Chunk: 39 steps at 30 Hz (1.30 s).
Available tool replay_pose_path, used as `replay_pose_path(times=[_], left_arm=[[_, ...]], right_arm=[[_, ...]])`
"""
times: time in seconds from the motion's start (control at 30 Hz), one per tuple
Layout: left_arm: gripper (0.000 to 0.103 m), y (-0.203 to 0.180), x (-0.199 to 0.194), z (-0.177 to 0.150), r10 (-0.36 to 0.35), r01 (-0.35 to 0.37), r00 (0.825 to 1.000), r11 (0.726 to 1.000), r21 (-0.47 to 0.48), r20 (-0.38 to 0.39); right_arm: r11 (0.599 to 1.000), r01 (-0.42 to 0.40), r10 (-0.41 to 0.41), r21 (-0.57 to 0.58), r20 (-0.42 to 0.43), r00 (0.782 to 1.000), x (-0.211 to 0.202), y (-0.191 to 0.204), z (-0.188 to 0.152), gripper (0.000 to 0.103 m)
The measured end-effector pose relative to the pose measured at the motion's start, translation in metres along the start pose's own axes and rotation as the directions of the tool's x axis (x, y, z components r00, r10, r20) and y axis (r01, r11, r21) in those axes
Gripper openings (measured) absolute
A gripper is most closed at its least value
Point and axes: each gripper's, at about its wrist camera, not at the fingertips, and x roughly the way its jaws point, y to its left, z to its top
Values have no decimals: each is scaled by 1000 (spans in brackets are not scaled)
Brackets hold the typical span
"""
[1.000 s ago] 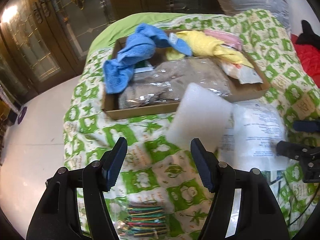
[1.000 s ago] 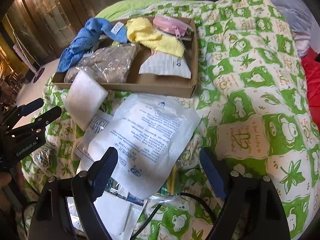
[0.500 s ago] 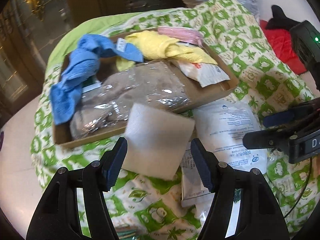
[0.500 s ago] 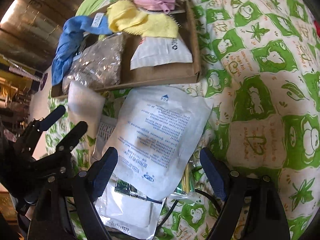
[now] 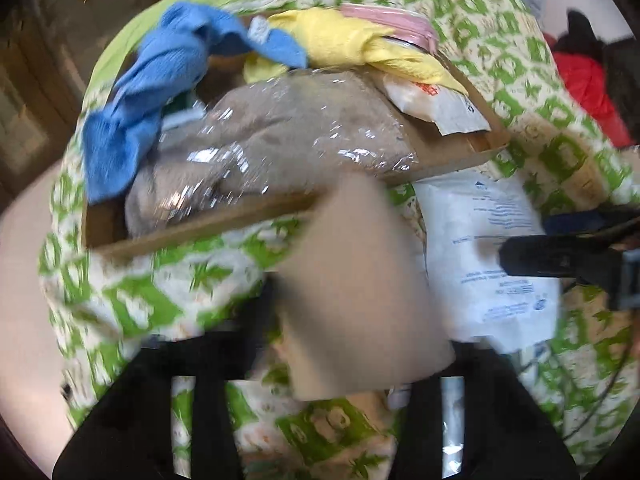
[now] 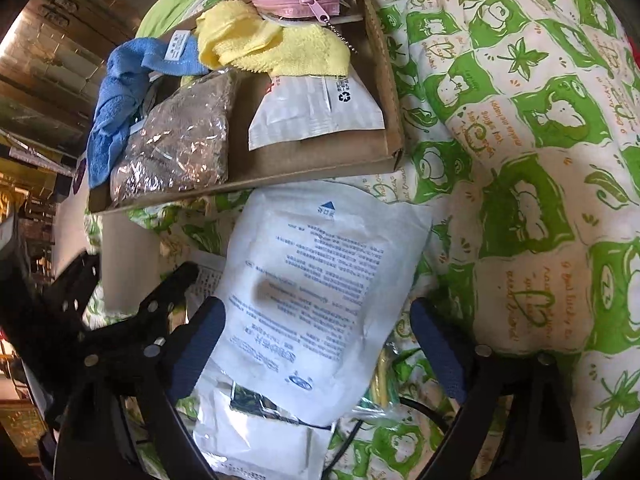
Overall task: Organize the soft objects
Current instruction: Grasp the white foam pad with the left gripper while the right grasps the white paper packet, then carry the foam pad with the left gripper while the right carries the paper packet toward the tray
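A white foam pad [image 5: 360, 280] lies on the green-patterned quilt just in front of a shallow cardboard box [image 5: 200, 228]. My left gripper [image 5: 352, 344] is open with its fingers on either side of the pad, blurred by motion. The pad also shows in the right wrist view [image 6: 128, 256]. The box [image 6: 384, 92] holds a blue cloth [image 6: 116, 100], a yellow cloth [image 6: 276, 44], a pink zip pouch [image 6: 300, 0], a wrapped brown bundle [image 6: 180, 140] and a white packet [image 6: 312, 108]. My right gripper [image 6: 320, 348] is open over a large white printed bag [image 6: 316, 280].
The quilt [image 6: 520, 120] covers a bed. Smaller packets [image 6: 256, 440] and a black cable [image 6: 420, 408] lie under the white bag. A red and black garment [image 5: 588, 84] lies at the far right. Wooden doors stand behind the bed.
My left gripper has moved forward and right until its open fingers straddle the foam pad. My right gripper has moved closer over the large white bag.
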Motion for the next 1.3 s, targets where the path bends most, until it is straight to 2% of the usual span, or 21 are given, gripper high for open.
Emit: replay_pose_path(times=[0.1, 0.17, 0.27, 0.33, 0.4, 0.47, 0.5, 0.57, 0.67, 0.73, 0.87, 0.93, 1.1, 1.2, 1.23, 1.27, 1.3], left_arm=[[14, 14, -12, -12, -66, 66, 998, 992, -105, -3], [14, 18, -20, -21, -96, 95, 995, 983, -155, 3], [14, 16, -32, -28, -111, 115, 993, 978, -173, 32], [14, 11, -37, -32, -115, 120, 992, 979, -162, 44], [14, 8, -40, -34, -120, 125, 992, 981, -148, 43], [14, 7, -37, -33, -121, 126, 992, 982, -144, 38], [14, 8, -36, -33, -127, 131, 991, 980, -147, 35], [14, 13, -36, -33, -133, 137, 991, 979, -154, 35], [14, 11, -33, -29, -137, 141, 990, 977, -159, 38], [14, 11, -34, -30, -135, 139, 990, 978, -156, 38], [14, 7, -34, -30, -137, 141, 990, 980, -140, 36], [14, 5, -33, -30, -139, 142, 990, 981, -130, 29], [14, 2, -21, -30, -137, 134, 991, 984, -118, -12], [14, 1, -16, -31, -140, 135, 990, 984, -119, -32], [14, 1, -15, -31, -139, 134, 990, 984, -120, -37], [14, 1, -13, -31, -139, 133, 989, 984, -121, -43], [14, 1, -13, -31, -139, 133, 989, 984, -121, -44]], right_arm=[[1000, 8, -8, 15, -3, 1000, 9, 10, 7, 102], [999, 31, -31, 10, -10, 999, 19, 17, 9, 102], [996, 90, -90, -20, -23, 996, 35, 26, 10, 102], [994, 102, -102, -43, -7, 995, 38, 30, 7, 102], [994, 95, -95, -56, 12, 995, 34, 29, 2, 97], [995, 77, -75, -59, 28, 997, 25, 22, -6, 78], [996, 64, -62, -55, 31, 998, 21, 20, -8, 75], [997, 44, -42, -58, 35, 998, 12, 15, -14, 58], [998, -15, 19, -69, 52, 998, 0, 9, -23, 44], [996, -54, 58, -71, 56, 997, -6, 6, -30, 38], [990, -128, 129, -67, 25, 991, -10, 6, -37, 35], [983, -181, 181, -20, -3, 983, -3, 4, -40, 37], [984, -180, 180, 4, -17, 984, 0, 14, -28, 44], [989, -142, 142, -30, -2, 990, 4, 29, -19, 45], [992, -121, 122, -47, 8, 993, 4, 31, -20, 43], [991, -119, 120, -59, 14, 993, 3, 33, -21, 33], [990, -126, 128, -65, 16, 992, 5, 35, -19, 30]])
